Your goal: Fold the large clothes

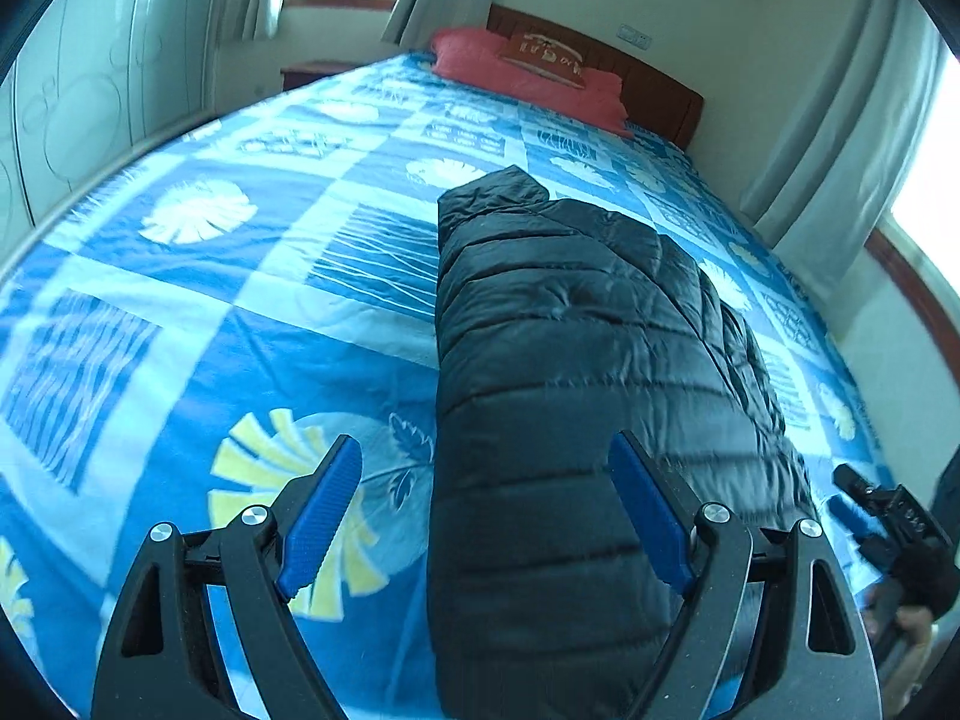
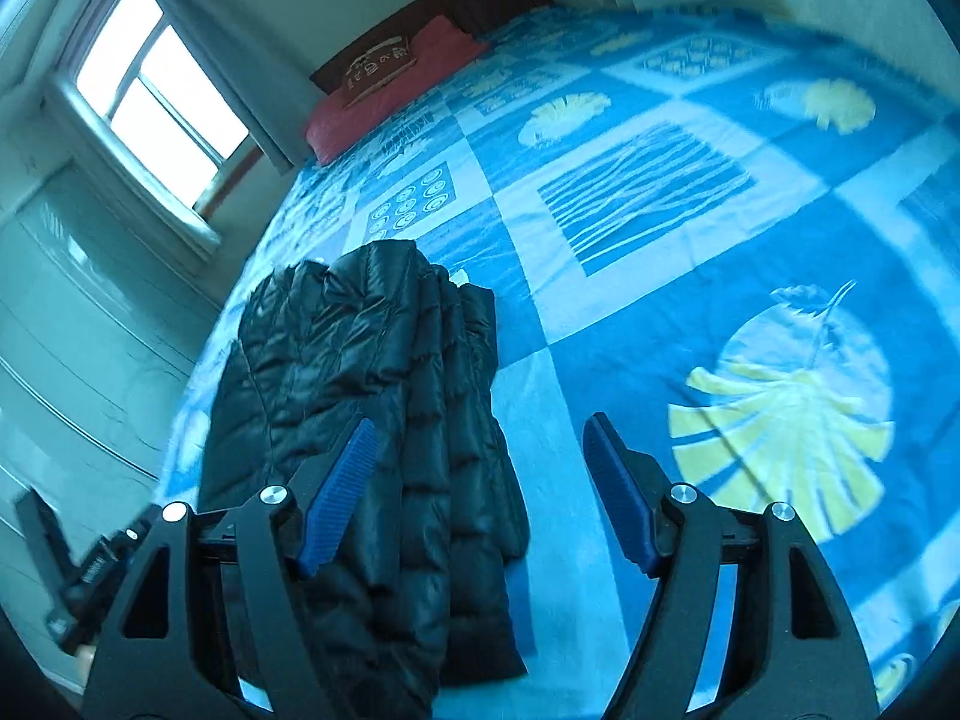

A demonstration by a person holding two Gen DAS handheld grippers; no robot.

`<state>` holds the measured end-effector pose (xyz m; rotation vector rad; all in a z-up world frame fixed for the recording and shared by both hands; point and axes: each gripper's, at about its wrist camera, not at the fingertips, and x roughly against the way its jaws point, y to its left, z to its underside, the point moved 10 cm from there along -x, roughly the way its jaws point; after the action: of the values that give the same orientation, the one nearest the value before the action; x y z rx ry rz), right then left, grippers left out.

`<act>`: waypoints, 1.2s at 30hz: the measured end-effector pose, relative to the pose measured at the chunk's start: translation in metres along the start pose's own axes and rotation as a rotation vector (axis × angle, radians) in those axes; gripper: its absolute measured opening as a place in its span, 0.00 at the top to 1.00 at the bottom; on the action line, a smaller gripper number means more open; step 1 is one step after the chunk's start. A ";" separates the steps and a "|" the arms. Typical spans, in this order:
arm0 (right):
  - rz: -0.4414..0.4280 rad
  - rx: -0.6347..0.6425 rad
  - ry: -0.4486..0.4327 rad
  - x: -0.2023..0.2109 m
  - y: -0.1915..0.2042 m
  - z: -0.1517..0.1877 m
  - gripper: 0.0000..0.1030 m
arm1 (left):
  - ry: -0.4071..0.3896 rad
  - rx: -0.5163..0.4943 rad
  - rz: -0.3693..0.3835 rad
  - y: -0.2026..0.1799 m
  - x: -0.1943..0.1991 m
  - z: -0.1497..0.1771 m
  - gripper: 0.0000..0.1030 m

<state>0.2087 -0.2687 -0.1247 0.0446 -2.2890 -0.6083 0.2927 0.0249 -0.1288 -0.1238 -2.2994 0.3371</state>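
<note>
A black quilted puffer jacket (image 1: pixel 576 372) lies folded lengthwise into a long narrow bundle on the blue patterned bedspread (image 1: pixel 252 312). It also shows in the right wrist view (image 2: pixel 372 420) as stacked layers. My left gripper (image 1: pixel 486 510) is open and empty, hovering above the jacket's near end, its left finger over the bedspread. My right gripper (image 2: pixel 480 492) is open and empty above the jacket's right edge. The right gripper also appears at the far right of the left wrist view (image 1: pixel 882 516). The left gripper shows at the lower left of the right wrist view (image 2: pixel 90 570).
A red pillow (image 1: pixel 522 72) with a small brown cushion (image 1: pixel 549 57) lies against the wooden headboard (image 1: pixel 648 84). Curtained windows (image 1: pixel 924 180) and white walls surround the bed. A white wardrobe (image 1: pixel 78 96) stands along one side.
</note>
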 end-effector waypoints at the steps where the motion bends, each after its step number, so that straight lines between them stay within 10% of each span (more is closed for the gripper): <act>1: 0.031 0.040 -0.018 0.008 0.005 0.003 0.30 | -0.010 -0.013 -0.008 -0.003 0.006 0.003 0.19; 8: 0.175 0.243 -0.070 0.037 0.033 0.028 0.27 | -0.065 -0.050 -0.053 -0.015 0.041 0.022 0.19; 36: 0.168 0.365 -0.093 0.051 0.078 0.054 0.23 | -0.122 -0.115 -0.092 -0.032 0.067 0.038 0.19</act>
<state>0.1469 -0.1883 -0.0894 -0.0008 -2.4363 -0.1032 0.2204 -0.0003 -0.0974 -0.0565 -2.4364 0.1696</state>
